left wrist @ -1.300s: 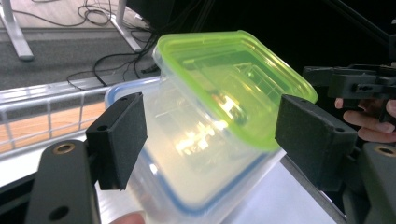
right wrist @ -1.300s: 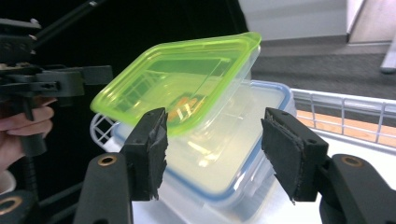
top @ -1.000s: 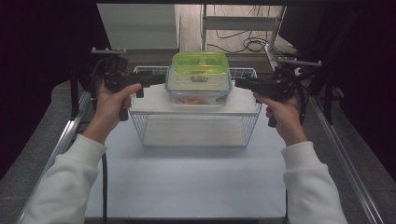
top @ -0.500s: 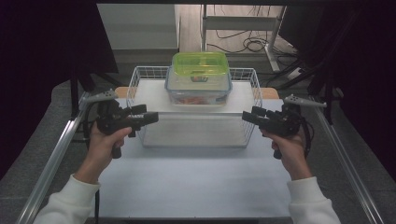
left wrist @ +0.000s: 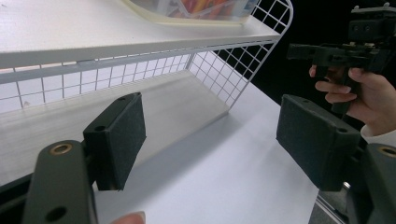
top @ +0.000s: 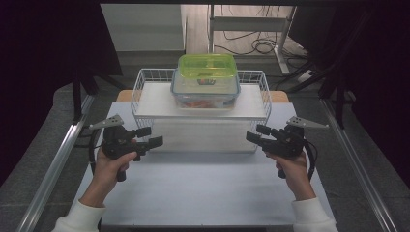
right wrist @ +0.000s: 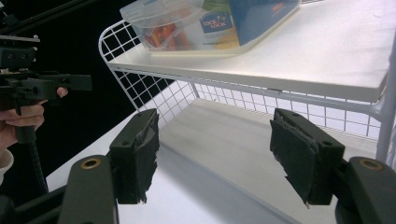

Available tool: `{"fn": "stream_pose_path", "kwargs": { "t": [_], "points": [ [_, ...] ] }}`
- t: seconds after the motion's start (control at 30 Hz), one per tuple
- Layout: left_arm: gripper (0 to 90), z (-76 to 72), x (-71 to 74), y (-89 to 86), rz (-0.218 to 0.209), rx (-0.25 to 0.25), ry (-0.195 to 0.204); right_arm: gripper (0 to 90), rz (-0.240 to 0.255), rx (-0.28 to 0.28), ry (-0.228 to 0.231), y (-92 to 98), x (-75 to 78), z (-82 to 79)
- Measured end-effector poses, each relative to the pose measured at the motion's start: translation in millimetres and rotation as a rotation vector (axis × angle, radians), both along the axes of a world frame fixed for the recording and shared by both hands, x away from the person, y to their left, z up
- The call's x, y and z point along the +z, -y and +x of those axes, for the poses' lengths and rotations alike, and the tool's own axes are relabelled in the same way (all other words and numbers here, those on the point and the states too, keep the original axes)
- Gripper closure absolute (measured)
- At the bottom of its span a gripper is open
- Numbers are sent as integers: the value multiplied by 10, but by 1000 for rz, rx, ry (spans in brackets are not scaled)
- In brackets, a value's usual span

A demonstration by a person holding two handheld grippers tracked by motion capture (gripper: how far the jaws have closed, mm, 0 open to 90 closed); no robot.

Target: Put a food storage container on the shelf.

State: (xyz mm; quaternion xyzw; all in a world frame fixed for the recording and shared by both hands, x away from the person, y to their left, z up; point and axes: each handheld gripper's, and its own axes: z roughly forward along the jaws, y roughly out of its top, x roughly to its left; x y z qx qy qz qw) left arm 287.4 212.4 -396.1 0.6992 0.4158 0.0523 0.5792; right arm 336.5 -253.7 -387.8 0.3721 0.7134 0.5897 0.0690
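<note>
A clear food container with a green lid (top: pixel 206 79) stands on the top shelf of a white wire rack (top: pixel 145 104) at the table's far side. Coloured contents show through the container (right wrist: pixel 210 23). My left gripper (top: pixel 153 137) hovers low in front of the rack's left end, open and empty, its pads (left wrist: pixel 116 140) wide apart. My right gripper (top: pixel 255 134) hangs before the rack's right end. Its jaws have just been opening, and nothing lies between its pads (right wrist: pixel 303 158). Each gripper points inward at the other gripper (left wrist: pixel 341 51) (right wrist: pixel 32 84).
The white table (top: pixel 203 193) stretches from the rack to the near edge. The rack's lower level (right wrist: pixel 243 140) is a bare board under the shelf. Metal rails (top: pixel 53 164) run along both sides of the table. Cables (top: pixel 256 46) lie on the floor behind.
Both hands have dropped from beside the container at shelf height to low over the table in front of the rack, and drawn nearer. The container has stayed on the shelf.
</note>
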Motion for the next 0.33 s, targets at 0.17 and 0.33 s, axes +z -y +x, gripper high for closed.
{"fn": "stream_pose_path", "kwargs": {
  "t": [0.17, 0.33],
  "points": [
    [235, -3, -17, 8, 4, 0, 2, 318, 4, -5, -2, 18, -29, 0],
    [233, -5, -64, 13, 9, 1, -3, 281, -3, -12, -5, 23, -74, -11]
  ]
}}
